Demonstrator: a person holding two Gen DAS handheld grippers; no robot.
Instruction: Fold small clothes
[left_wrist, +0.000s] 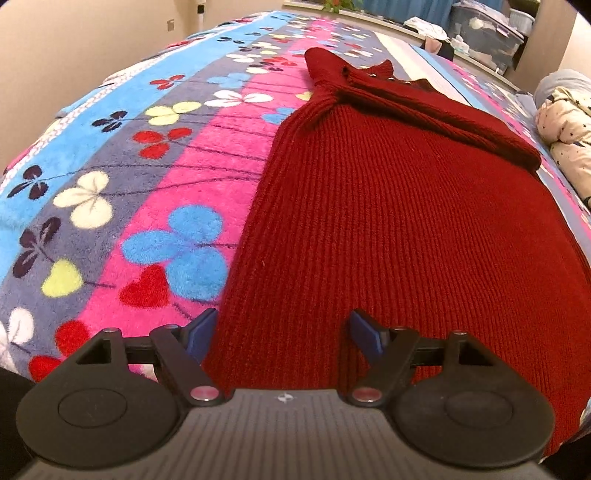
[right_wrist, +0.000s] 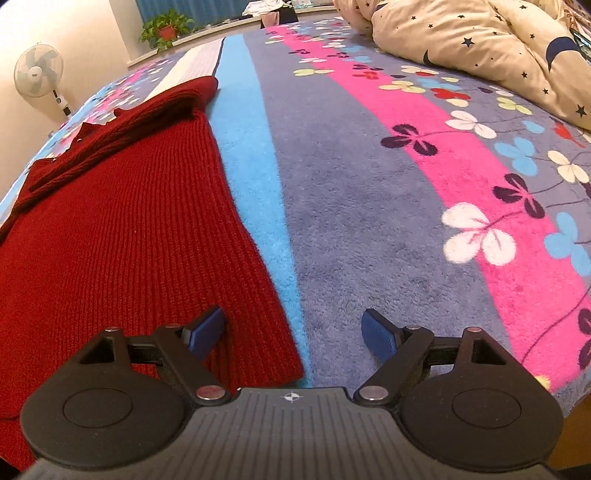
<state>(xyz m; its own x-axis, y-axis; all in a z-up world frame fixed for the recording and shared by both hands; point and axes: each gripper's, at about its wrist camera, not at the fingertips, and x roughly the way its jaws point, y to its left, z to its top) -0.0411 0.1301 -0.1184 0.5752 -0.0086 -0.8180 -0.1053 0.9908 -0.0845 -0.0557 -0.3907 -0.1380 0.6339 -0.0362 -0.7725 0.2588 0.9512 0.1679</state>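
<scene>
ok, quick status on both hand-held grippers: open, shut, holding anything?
Left hand-held gripper: open, nothing held, over the near left edge of the red sweater.
Right hand-held gripper: open, empty, straddling the sweater's near right edge.

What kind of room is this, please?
Most likely a bedroom: the sweater lies on a bed's flowered blanket, with a bunched star-print quilt beside it and a standing fan by the wall.
</scene>
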